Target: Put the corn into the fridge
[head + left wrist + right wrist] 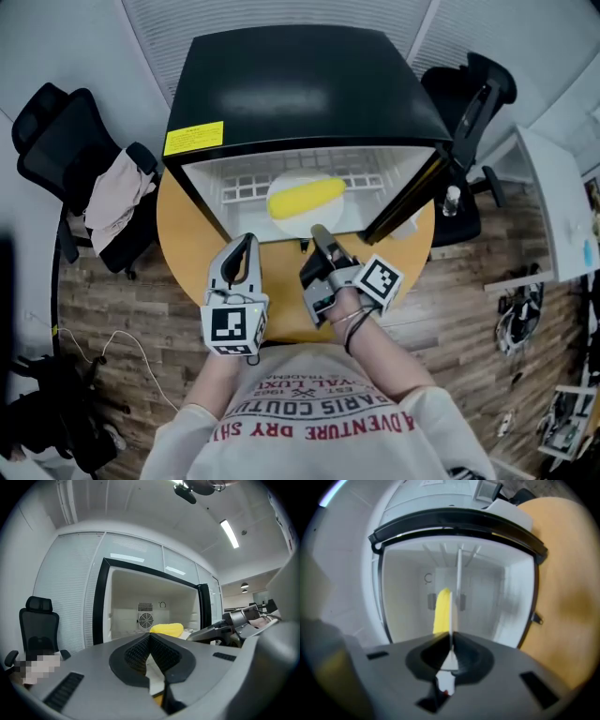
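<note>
The yellow corn (306,198) lies on the white wire shelf inside the open black fridge (300,89). Both grippers hover just in front of the fridge opening, apart from the corn. My left gripper (243,247) is shut, nothing between its jaws. My right gripper (320,234) is also shut and holds nothing; it is rolled on its side. In the left gripper view the corn (167,629) shows beyond the closed jaws (150,637). In the right gripper view the corn (441,611) stands upright-looking behind the closed jaws (451,638).
The fridge stands on a round wooden table (192,258), its door (411,199) swung open to the right. A black chair with a cloth over it (89,183) stands at the left, another black chair (471,98) at the back right. A white desk (558,202) is at the right.
</note>
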Tool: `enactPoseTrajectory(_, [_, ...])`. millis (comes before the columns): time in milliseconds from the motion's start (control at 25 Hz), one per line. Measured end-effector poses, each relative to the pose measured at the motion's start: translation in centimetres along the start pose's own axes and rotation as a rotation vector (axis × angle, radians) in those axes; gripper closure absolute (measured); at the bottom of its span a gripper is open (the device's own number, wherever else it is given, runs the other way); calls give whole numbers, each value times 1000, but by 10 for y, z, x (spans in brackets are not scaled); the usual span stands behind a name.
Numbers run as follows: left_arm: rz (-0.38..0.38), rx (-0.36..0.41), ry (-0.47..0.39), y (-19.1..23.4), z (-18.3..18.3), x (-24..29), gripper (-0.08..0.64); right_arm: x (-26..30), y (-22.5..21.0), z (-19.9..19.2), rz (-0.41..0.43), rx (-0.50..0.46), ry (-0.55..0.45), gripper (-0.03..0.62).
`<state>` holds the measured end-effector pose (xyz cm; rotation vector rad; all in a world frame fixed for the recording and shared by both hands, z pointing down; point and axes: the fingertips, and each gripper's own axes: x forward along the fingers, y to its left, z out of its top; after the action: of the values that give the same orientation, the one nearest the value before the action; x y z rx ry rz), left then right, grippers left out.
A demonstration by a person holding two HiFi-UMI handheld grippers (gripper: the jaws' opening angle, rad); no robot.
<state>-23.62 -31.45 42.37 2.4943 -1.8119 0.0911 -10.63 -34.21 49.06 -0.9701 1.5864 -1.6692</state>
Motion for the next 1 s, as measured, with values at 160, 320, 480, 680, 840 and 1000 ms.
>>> enactPoseTrajectory(160, [-11, -17, 8, 12, -5, 11, 535, 15, 0, 5, -16, 19, -37, 549])
enactPoseTrajectory(320, [-23, -23, 15, 18, -10, 19, 535, 29, 0, 10, -27, 31, -59, 549])
enactPoseTrajectory(480, [-31, -27, 23, 20, -14, 24, 535, 38, 2, 13, -28, 34, -67, 549])
enactPoseTrajectory(680, [-34, -34, 31, 25, -18, 31, 535, 52, 3, 16, -25, 39, -70, 549])
enactPoseTrajectory(840, [-40, -37, 36, 27, -18, 38, 535, 61, 4, 18, -29, 35, -70, 549])
enactPoseTrajectory(1000, [-45, -38, 41, 31, -21, 41, 535, 69, 3, 19, -34, 38, -71, 549])
